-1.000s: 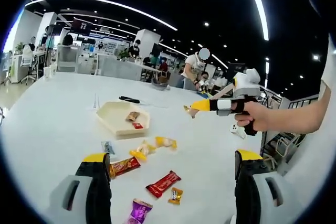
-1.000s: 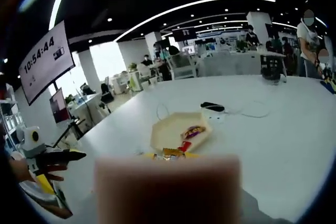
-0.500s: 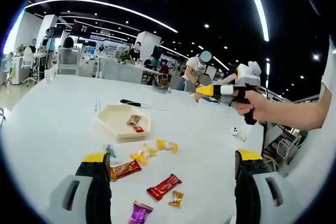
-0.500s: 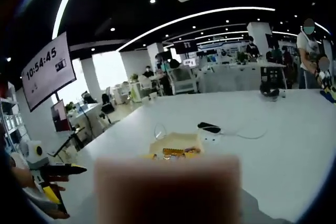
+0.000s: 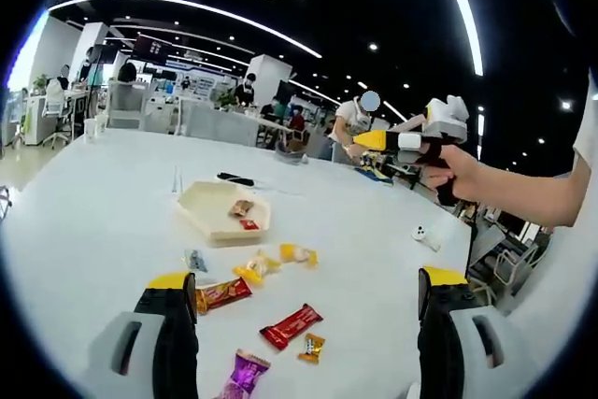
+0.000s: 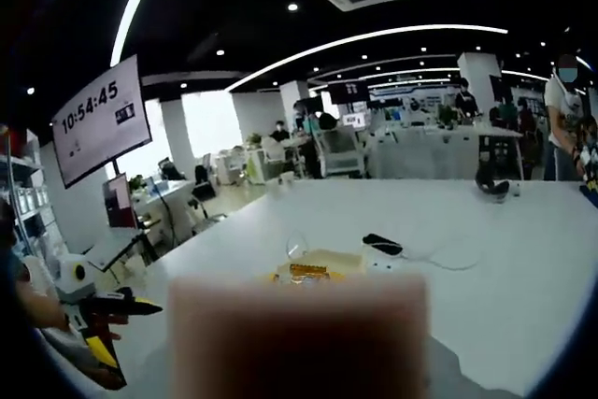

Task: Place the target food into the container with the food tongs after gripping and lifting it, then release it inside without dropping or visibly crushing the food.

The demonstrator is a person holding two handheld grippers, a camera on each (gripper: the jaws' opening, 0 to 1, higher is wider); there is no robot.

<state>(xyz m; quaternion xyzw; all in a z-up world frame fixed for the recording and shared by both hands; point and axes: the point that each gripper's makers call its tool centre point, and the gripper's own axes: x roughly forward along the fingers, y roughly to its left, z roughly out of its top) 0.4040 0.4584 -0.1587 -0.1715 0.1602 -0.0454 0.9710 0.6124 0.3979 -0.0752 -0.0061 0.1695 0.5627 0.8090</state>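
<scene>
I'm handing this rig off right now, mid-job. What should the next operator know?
Left gripper: open, empty, above the loose candies on the table.
Right gripper: held high, off to the side of the tray, apparently shut on a wrapped candy.
Done: two candies lie in the tray.
Left: carry the held candy over the tray, release it gently inside, then fetch the rest.

I count one cream hexagonal plastic tray (image 5: pixel 207 205) holding two wrapped sweets (image 5: pixel 242 215), and on the white table (image 5: pixel 84 193) seven more loose wrapped candies (image 5: pixel 291 326), one black phone-like device (image 5: pixel 234 178) and two grippers of mine.
</scene>
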